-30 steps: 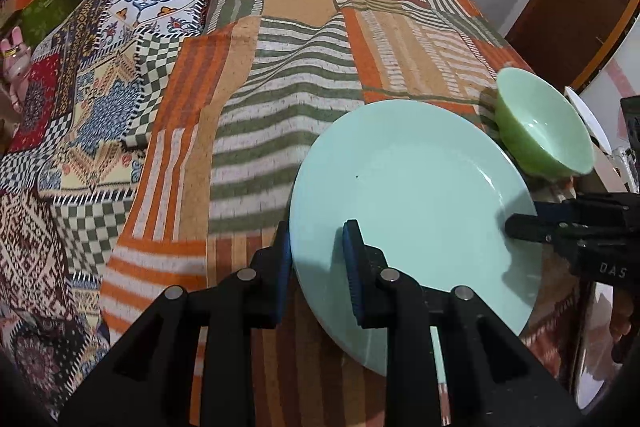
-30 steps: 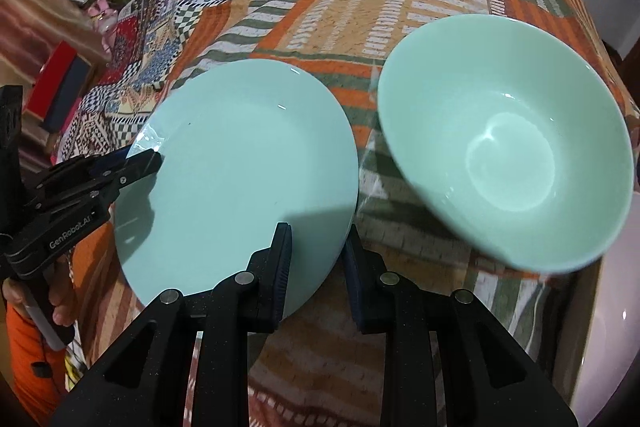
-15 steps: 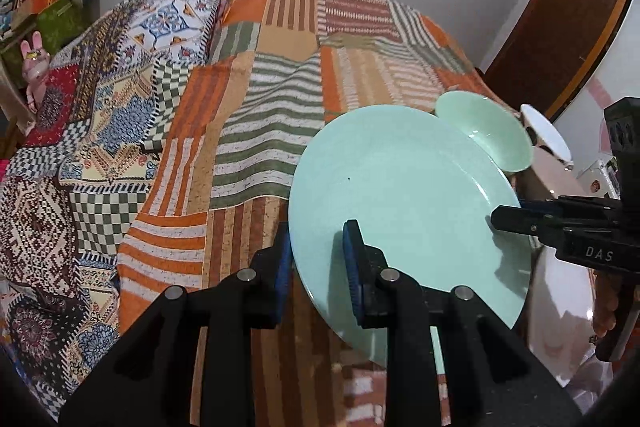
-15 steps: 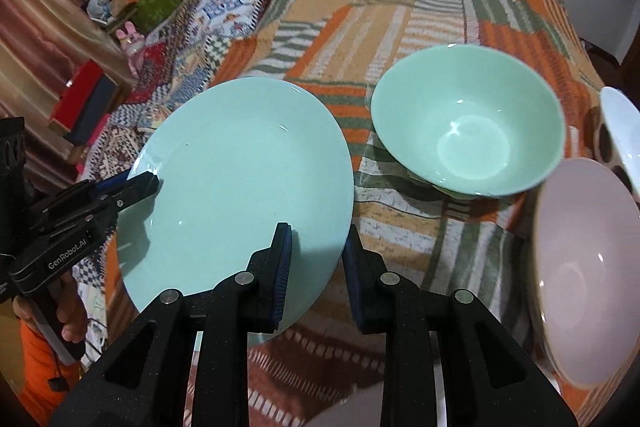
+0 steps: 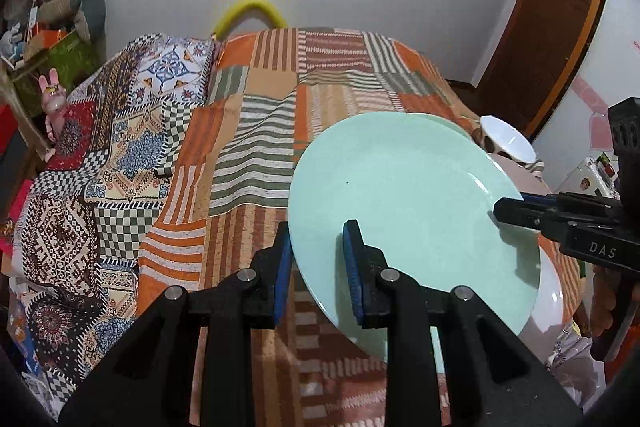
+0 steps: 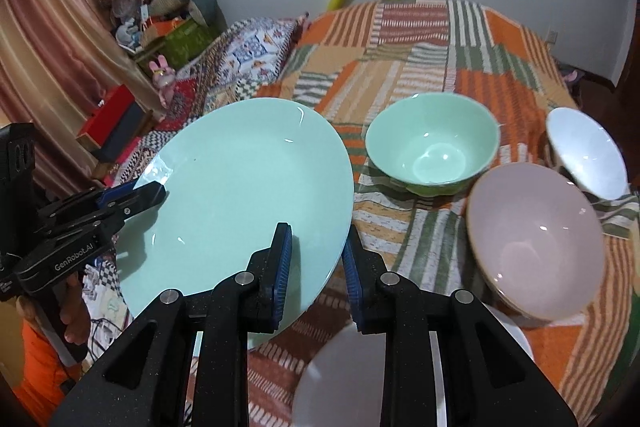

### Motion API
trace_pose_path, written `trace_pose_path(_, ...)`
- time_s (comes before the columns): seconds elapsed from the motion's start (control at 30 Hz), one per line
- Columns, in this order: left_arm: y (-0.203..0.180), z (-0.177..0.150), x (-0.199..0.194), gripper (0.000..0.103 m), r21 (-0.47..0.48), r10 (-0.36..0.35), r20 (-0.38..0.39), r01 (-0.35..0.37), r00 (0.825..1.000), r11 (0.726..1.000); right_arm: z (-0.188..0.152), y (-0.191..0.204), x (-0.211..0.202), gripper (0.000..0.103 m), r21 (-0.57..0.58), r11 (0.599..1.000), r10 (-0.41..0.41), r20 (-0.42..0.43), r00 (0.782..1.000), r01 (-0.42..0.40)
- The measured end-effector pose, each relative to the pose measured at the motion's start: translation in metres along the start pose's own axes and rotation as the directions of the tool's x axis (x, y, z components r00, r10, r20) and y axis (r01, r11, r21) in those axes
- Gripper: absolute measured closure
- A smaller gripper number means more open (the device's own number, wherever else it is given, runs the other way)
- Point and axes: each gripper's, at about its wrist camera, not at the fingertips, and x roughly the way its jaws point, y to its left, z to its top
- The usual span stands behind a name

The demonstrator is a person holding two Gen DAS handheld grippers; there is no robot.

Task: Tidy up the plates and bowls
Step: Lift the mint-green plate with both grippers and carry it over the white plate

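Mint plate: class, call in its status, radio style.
Left gripper and right gripper both shut on mint plate. Plate off the bedspread. White plate below, bowls alongside.

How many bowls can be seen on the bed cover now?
3. The green bowl sits in the middle, the pink bowl nearer on its right, and the white bowl behind the pink one. More may lie hidden under the held plate.

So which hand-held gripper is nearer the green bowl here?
Right. The right hand-held gripper clamps the mint plate on its rim nearest the green bowl; the left hand-held gripper grips the opposite rim, farther away.
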Motion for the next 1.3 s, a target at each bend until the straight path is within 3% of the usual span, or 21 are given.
trace_pose_path(0.3, -0.029, -0.008, -0.029, 0.079, 0.021, -0.004, 0.023, 0.004, 1.0, 1.0, -0.018, -0.005, -0.043, 0.079, -0.008, 1.0, 0.011, 0.084, 0.996, -0.01)
trace_pose_path(0.67, -0.073, -0.024, -0.047, 0.079, 0.076, -0.029, 0.023, 0.028, 0.999, 0.997, -0.048, -0.029, -0.072, 0.079, 0.047, 0.999, 0.013, 0.123, 0.992, -0.019)
trace_pose_path(1.3, -0.136, -0.049, -0.016, 0.078, 0.143, -0.092, -0.096, 0.105, 0.991, 0.984, -0.096, -0.079, -0.092, 0.079, 0.178, 0.984, -0.026, 0.12, 0.992, 0.005)
